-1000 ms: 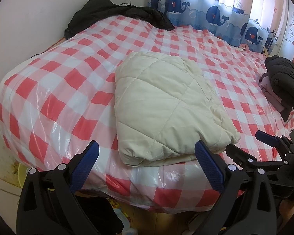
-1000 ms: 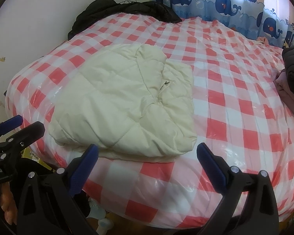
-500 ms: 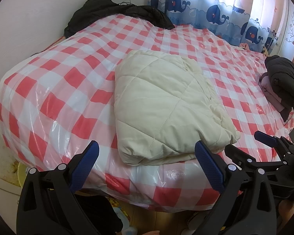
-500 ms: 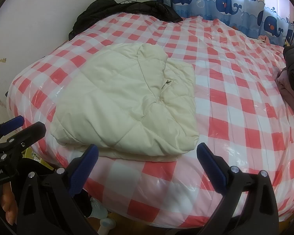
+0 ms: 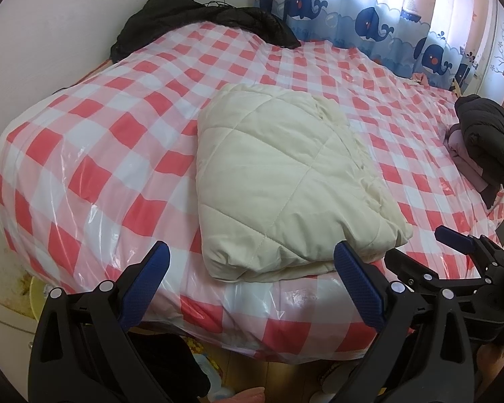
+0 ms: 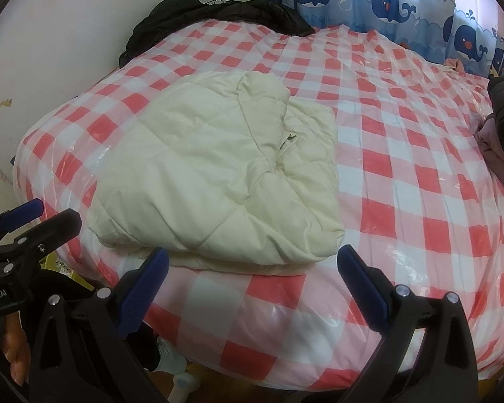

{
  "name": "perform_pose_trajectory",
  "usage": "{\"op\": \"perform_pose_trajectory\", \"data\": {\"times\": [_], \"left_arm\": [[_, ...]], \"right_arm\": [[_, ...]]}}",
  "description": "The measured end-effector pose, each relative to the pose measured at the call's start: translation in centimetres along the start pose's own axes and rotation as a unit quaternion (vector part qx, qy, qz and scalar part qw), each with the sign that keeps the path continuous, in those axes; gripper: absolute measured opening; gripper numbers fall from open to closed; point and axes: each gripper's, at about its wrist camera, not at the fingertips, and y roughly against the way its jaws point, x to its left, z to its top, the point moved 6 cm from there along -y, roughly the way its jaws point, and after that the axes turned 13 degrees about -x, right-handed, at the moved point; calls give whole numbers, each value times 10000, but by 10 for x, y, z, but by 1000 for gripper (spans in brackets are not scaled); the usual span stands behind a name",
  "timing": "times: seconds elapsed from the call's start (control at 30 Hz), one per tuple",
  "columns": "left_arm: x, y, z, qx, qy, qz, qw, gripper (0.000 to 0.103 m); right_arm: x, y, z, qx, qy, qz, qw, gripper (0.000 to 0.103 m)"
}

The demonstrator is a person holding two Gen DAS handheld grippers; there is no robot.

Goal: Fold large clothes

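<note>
Standing at the foot of the bed [image 5: 94, 154], you see its red-and-white checked cover under a glossy clear plastic sheet. At the far left corner, against the white wall, a black garment [image 5: 191, 23] lies heaped. Nearer, the left gripper [image 5: 252, 265] hovers off the near edge of the bed with its blue-padded fingers [image 5: 144, 285] spread wide and nothing between them.

Just beyond it, the cream quilted jacket [image 5: 279, 181] lies folded into a thick bundle, its near edge almost at the bed's near edge, a little left of the middle. In the right wrist view the jacket [image 6: 218, 174] shows a rumpled fold along its right side, with a smaller layer peeking out underneath at the front.

To the right, the right gripper [image 6: 252, 268] is also held off the near edge, its fingers [image 6: 363, 288] wide apart and empty; neither gripper touches the jacket. In the left wrist view this gripper [image 5: 460, 262] shows just beside the jacket's right corner.

Along the far edge hangs a curtain [image 5: 369, 16] printed with blue whales. At the right edge of the bed a dark puffy coat [image 5: 487, 131] rests on top of a pale pink garment [image 5: 460, 154], well apart from the jacket.
</note>
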Motion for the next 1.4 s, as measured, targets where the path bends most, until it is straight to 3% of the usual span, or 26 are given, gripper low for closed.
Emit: {"op": "perform_pose_trajectory", "data": {"times": [0.3, 0.97, 1.13, 1.23, 1.4], "left_arm": [[2, -2, -10, 47, 124, -29, 9999, 95], [-1, -6, -7, 185, -105, -14, 9998, 95], [-5, -10, -9, 334, 207, -538, 9978, 95], [-5, -8, -9, 180, -26, -283, 9994, 93], [-7, -10, -8, 228, -158, -193, 9994, 93]], "right_arm": [[-1, -1, -2, 39, -14, 61, 10000, 96], [-9, -3, -4, 109, -51, 134, 9998, 96], [-8, -3, -6, 124, -81, 146, 9998, 96], [-10, -4, -7, 164, -113, 176, 9996, 96], [-13, -2, -7, 135, -80, 155, 9998, 96]]}}
